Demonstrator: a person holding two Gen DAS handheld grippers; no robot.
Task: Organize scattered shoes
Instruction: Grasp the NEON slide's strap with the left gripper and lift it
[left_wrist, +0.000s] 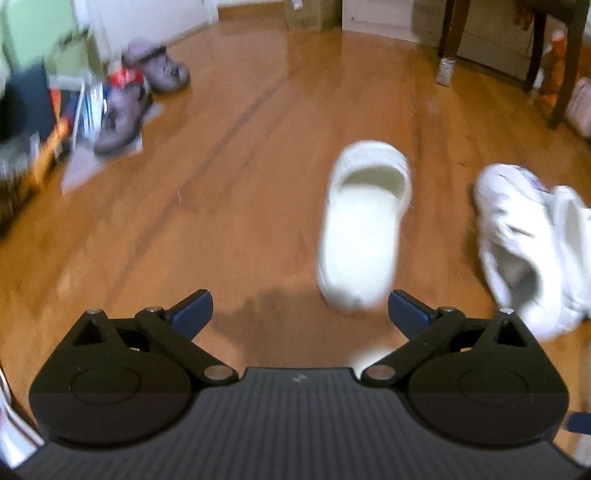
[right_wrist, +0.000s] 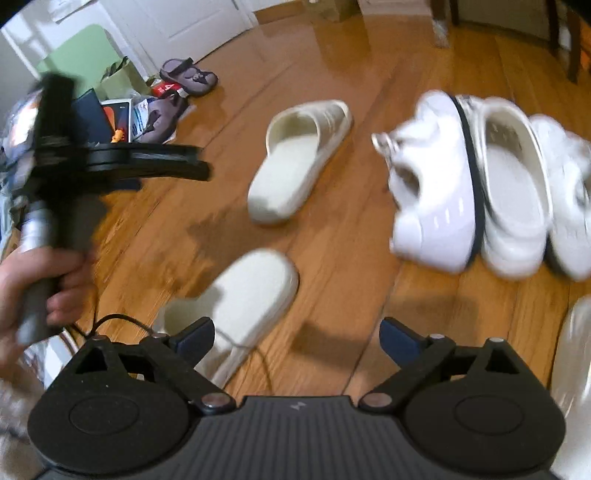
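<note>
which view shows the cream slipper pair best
The right wrist view: both cream slippers show there, the far slipper lying whole on the wooden floor and the near slipper just ahead of the open right gripper. The left wrist view shows only one slipper, blurred.

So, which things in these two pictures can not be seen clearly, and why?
- Near cream slipper, right wrist view: its open end is hidden behind the right gripper.
- White sneakers, left wrist view: motion blur; the frame edge cuts them off.
- Grey clogs, left wrist view: blurred, details unreadable.
- Pale object, right wrist view: cut off, unidentifiable.
</note>
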